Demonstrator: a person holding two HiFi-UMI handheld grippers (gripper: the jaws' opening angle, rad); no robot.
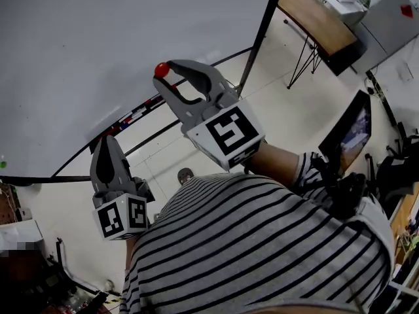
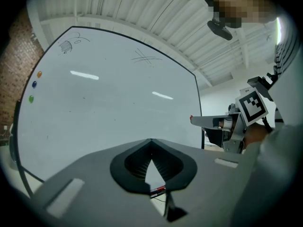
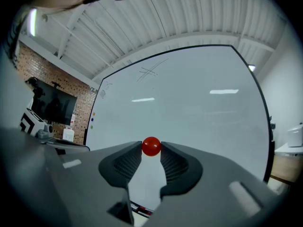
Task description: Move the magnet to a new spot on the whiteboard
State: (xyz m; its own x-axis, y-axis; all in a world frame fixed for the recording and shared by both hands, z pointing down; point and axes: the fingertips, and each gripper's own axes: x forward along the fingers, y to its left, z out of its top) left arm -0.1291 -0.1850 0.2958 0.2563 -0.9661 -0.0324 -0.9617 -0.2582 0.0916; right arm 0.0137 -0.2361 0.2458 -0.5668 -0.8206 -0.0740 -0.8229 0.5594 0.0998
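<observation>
A small red ball magnet is pinched between the tips of my right gripper, which is shut on it. In the head view the magnet is held up against the lower part of the whiteboard; whether it touches the board I cannot tell. My left gripper hangs lower and to the left, in front of the board's bottom edge, shut and empty, its tips meeting. In the left gripper view the right gripper shows from the side at the right.
Three small coloured magnets sit at the whiteboard's left edge. Markers lie in the tray under the board. A wooden desk and a dark monitor stand to the right. A person's striped shirt fills the foreground.
</observation>
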